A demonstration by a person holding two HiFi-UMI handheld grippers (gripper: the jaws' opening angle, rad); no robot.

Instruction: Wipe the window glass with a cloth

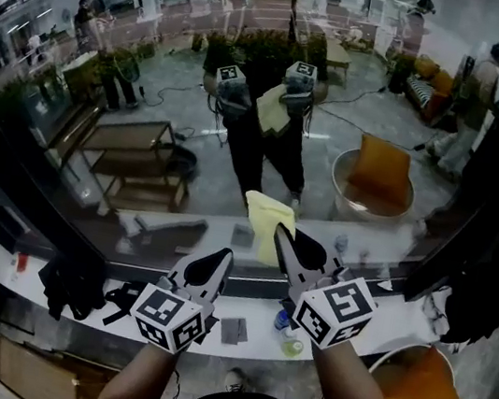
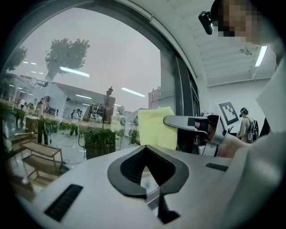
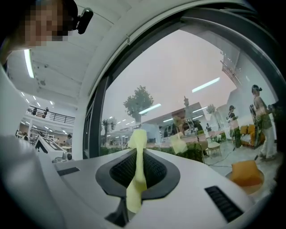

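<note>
A yellow cloth [image 1: 265,217] is pinched between the clenched jaws of the right hand-held gripper [image 1: 283,239] and is held upright just before the lower part of the window glass [image 1: 155,83]; contact with the pane cannot be made out. The left hand-held gripper [image 1: 215,264] is held beside it, above the white counter [image 1: 420,312], with its jaws drawn together on nothing.

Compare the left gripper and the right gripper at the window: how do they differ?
The right gripper is clamped on the yellow cloth; the left gripper holds nothing, its jaws together. The right gripper reaches further forward, holding the cloth up by the window glass; the left gripper sits lower and further back. Both are grey with black jaw pads and a marker cube.
</note>
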